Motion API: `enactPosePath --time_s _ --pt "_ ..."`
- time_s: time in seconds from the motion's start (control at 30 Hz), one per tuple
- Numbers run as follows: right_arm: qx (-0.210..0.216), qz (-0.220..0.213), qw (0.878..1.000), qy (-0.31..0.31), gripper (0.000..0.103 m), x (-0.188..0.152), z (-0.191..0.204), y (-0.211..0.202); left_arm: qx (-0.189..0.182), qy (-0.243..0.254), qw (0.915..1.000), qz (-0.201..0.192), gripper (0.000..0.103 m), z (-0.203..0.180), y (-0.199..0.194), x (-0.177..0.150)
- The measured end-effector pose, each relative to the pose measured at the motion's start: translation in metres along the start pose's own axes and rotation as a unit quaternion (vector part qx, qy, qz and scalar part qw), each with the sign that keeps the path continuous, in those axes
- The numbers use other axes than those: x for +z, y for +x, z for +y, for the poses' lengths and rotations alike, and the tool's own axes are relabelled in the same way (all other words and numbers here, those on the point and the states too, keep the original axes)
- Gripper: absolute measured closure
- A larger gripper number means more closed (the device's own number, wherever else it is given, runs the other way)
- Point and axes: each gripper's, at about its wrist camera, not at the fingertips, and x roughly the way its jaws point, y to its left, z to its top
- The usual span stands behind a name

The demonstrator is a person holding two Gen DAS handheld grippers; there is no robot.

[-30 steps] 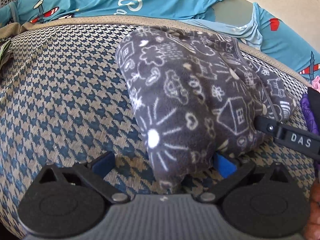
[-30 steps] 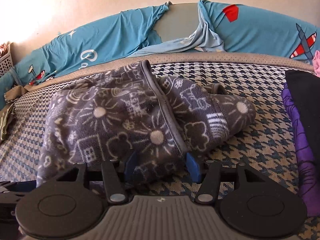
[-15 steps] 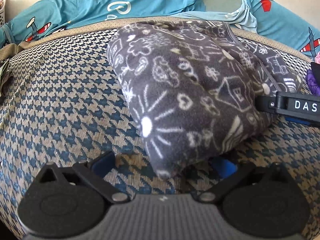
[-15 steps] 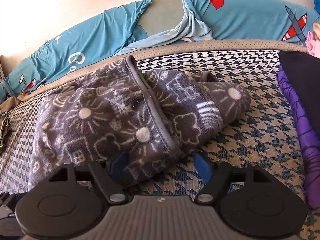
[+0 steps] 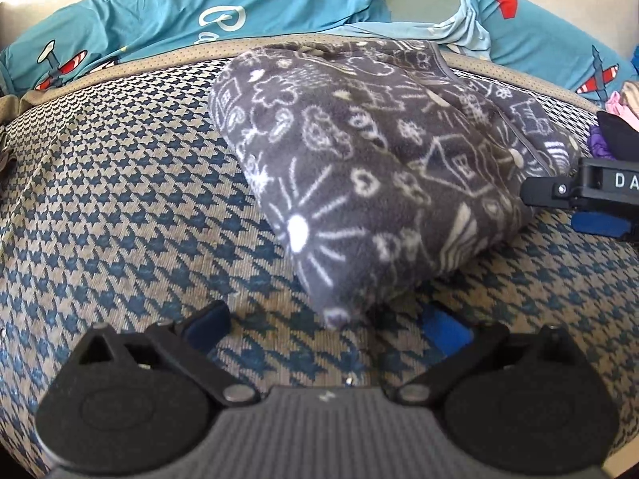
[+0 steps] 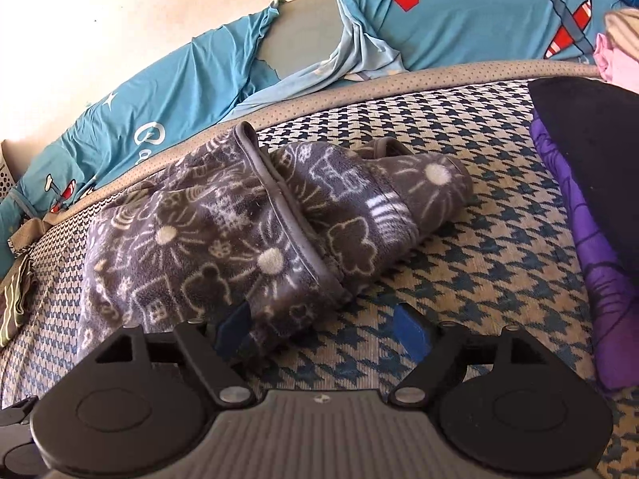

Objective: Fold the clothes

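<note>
Grey fleece garment (image 5: pixel 371 183), folded into a bundle on the houndstooth cushion (image 5: pixel 120 199). Right gripper (image 6: pixel 323 329) has let go, jaws opening, cloth apparently just brushing one pad; left gripper (image 5: pixel 327 329) gapes empty. Fold seemingly complete.

White letters "DA" on the black right gripper (image 5: pixel 599 189) at right edge of left wrist view; white cursive lettering, unreadable, on blue sheet (image 5: pixel 255 4) upper left
</note>
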Motion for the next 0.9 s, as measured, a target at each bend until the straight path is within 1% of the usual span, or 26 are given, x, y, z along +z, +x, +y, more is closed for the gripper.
enactPosePath --time_s 0.2,0.23,0.3,0.4,0.47,0.63,0.7,0.9 --pt "0.007 -0.005 1.000 -0.002 0.025 0.004 -0.007 -0.009 -0.012 0.006 0.9999 0.010 0.000 0.006 -0.004 0.000" --pt "0.008 -0.005 1.000 0.002 0.025 0.005 -0.009 -0.010 -0.016 -0.001 0.9998 0.009 0.000 0.011 -0.006 0.001" --pt "0.013 -0.008 1.000 0.008 0.025 0.009 -0.015 -0.013 -0.035 -0.032 0.9989 0.003 0.000 0.023 -0.010 0.004" --pt "0.019 -0.015 1.000 0.019 0.024 0.016 -0.025 -0.017 -0.066 -0.079 0.9947 0.003 0.000 0.043 -0.012 0.010" --pt "0.019 -0.018 0.999 0.030 0.024 0.019 -0.033 -0.018 -0.074 -0.094 0.9928 0.007 0.000 0.050 -0.012 0.015" --pt "0.013 -0.015 0.998 0.061 0.024 0.025 -0.052 -0.014 -0.092 -0.094 0.9912 0.015 0.000 0.053 -0.010 0.023" --pt "0.022 -0.012 0.997 0.074 0.024 0.029 -0.057 -0.010 -0.106 -0.097 0.9894 0.016 0.000 0.054 -0.010 0.025" --pt "0.042 -0.012 0.994 0.102 0.024 0.035 -0.066 0.000 -0.182 -0.086 0.9795 0.014 0.000 0.059 -0.018 0.024"
